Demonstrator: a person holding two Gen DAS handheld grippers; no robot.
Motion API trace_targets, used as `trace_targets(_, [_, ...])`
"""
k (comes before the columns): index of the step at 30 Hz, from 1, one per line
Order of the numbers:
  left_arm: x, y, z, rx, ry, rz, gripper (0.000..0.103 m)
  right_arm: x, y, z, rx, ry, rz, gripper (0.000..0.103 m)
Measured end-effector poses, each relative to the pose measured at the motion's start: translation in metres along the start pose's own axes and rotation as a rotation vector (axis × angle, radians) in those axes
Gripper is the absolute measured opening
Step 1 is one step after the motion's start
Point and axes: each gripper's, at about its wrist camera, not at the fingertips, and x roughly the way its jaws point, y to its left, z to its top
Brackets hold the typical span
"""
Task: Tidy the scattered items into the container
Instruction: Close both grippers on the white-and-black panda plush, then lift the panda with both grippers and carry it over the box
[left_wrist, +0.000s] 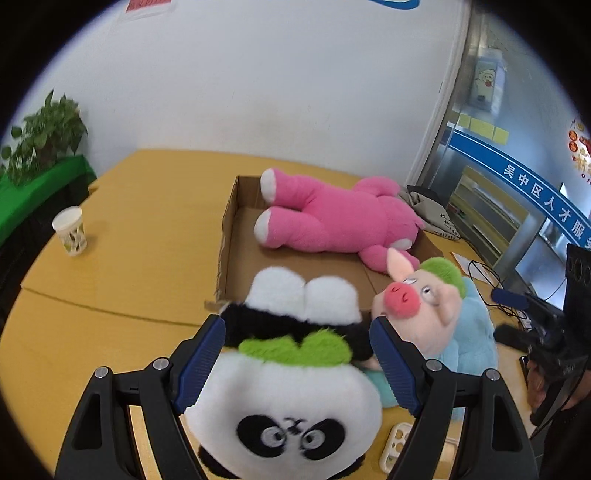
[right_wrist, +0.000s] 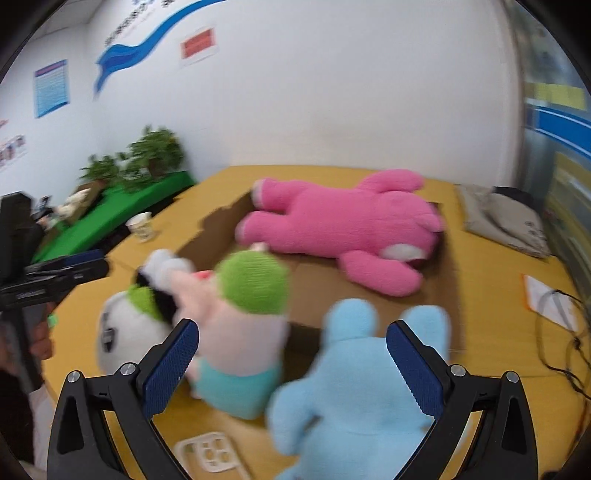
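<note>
A shallow cardboard box (left_wrist: 231, 236) (right_wrist: 452, 295) lies on the yellow table with a pink plush (left_wrist: 332, 218) (right_wrist: 351, 225) inside. A panda plush (left_wrist: 291, 391) (right_wrist: 129, 332) lies before the box, between the wide jaws of my left gripper (left_wrist: 297, 354), which is open. A pig plush with green hair (left_wrist: 424, 306) (right_wrist: 243, 325) sits beside the panda. A light blue plush (right_wrist: 354, 391) (left_wrist: 472, 332) lies between the jaws of my open right gripper (right_wrist: 291, 362). The right wrist view is blurred.
A paper cup (left_wrist: 70, 230) (right_wrist: 142, 225) stands at the table's left. A white plastic tray (right_wrist: 210, 454) (left_wrist: 397, 443) lies near the front. A grey bag (right_wrist: 506, 218), paper and cables (right_wrist: 557, 314) are at the right. Plants (left_wrist: 44, 136) stand on a green shelf.
</note>
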Motion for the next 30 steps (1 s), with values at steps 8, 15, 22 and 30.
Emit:
trace_targets(8, [0.041,0.044,-0.015,-0.089,0.159,-0.093,0.081,0.065,0.102,-0.029,-0.159,0.111,0.338,0.103])
trace_targets(15, [0.053,0.051,-0.025,-0.082,0.186,-0.135,0.081,0.107,0.156,-0.049,-0.278,0.075,0.257,0.103])
trace_targets(22, [0.048,0.075,-0.025,-0.11,0.181,-0.184,0.081,0.122,0.151,-0.046,-0.245,0.093,0.247,0.103])
trace_targets(30, [0.074,0.117,-0.053,-0.297,0.237,-0.453,0.086,0.134,0.163,-0.048,-0.29,0.121,0.263,0.1])
